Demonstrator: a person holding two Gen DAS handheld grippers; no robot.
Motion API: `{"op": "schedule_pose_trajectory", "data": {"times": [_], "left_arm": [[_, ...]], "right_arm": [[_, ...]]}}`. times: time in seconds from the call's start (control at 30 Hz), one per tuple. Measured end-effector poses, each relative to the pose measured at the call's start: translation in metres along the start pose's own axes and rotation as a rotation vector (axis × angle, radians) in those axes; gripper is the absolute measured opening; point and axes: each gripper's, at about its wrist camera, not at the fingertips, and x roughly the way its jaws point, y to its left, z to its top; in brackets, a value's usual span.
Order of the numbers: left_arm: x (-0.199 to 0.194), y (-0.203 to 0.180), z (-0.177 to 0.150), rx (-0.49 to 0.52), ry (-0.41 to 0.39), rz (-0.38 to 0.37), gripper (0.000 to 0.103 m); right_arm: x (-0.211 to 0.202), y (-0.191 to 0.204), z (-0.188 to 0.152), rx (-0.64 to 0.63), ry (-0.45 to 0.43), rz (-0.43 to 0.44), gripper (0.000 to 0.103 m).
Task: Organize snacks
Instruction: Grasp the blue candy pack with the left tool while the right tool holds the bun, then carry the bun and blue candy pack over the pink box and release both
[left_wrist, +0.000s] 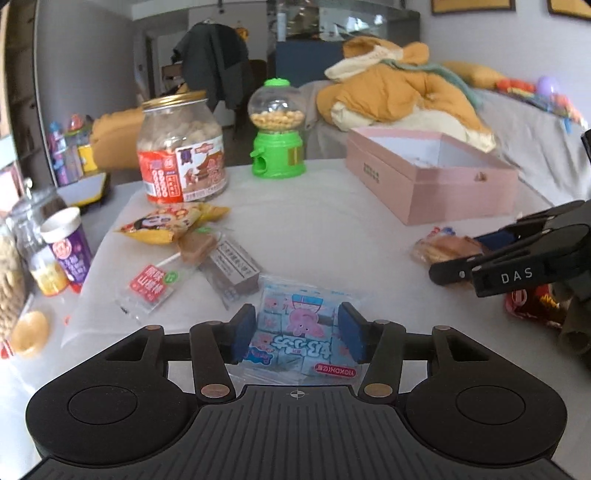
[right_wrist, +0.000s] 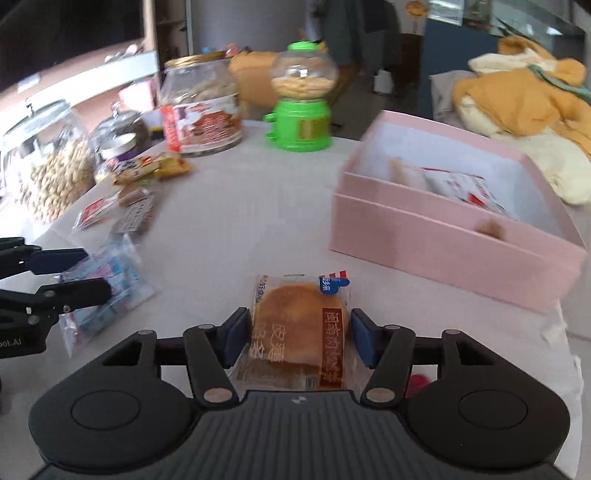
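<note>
My left gripper (left_wrist: 297, 332) is shut on a blue-and-pink cartoon snack packet (left_wrist: 301, 328), its blue pads against both sides; the packet also shows in the right wrist view (right_wrist: 107, 291). My right gripper (right_wrist: 299, 338) is shut on a wrapped round pastry (right_wrist: 299, 332), also seen in the left wrist view (left_wrist: 443, 249). The open pink box (right_wrist: 443, 240) stands at the right with a few packets inside; it also shows in the left wrist view (left_wrist: 428, 173). Loose snack packets (left_wrist: 166, 221) lie at the left on the white table (left_wrist: 314, 229).
A large biscuit jar (left_wrist: 183, 147) and a green candy dispenser (left_wrist: 277, 129) stand at the table's back. Glass jars (right_wrist: 44, 162) and a purple cup (left_wrist: 68, 243) stand at the left edge. A red packet (left_wrist: 535, 302) lies under the right gripper. A sofa with an orange jacket (left_wrist: 406, 92) is behind.
</note>
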Motion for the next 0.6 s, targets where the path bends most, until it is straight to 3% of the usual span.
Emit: {"op": "schedule_pose_trajectory", "data": {"times": [0.1,0.2,0.33,0.5,0.6], "left_arm": [[0.000,-0.006,0.002,0.014,0.019,-0.019,0.055],[0.000,-0.008,0.002,0.022,0.022,-0.017,0.055],[0.002,-0.006,0.004,0.016,0.027,-0.025,0.055],[-0.002,-0.006,0.003,0.047,0.029,-0.059,0.055],[-0.016,-0.007,0.001,0.073,-0.013,-0.070,0.055]], "right_arm": [[-0.002,-0.003,-0.008,0.005,-0.034,-0.004,0.066],[-0.002,-0.001,-0.009,-0.001,-0.035,-0.034,0.078],[0.000,-0.009,-0.009,0.040,-0.030,-0.001,0.081],[0.000,-0.003,-0.010,0.017,-0.029,-0.020,0.083],[0.001,-0.004,-0.010,0.020,-0.029,-0.012,0.084]]}}
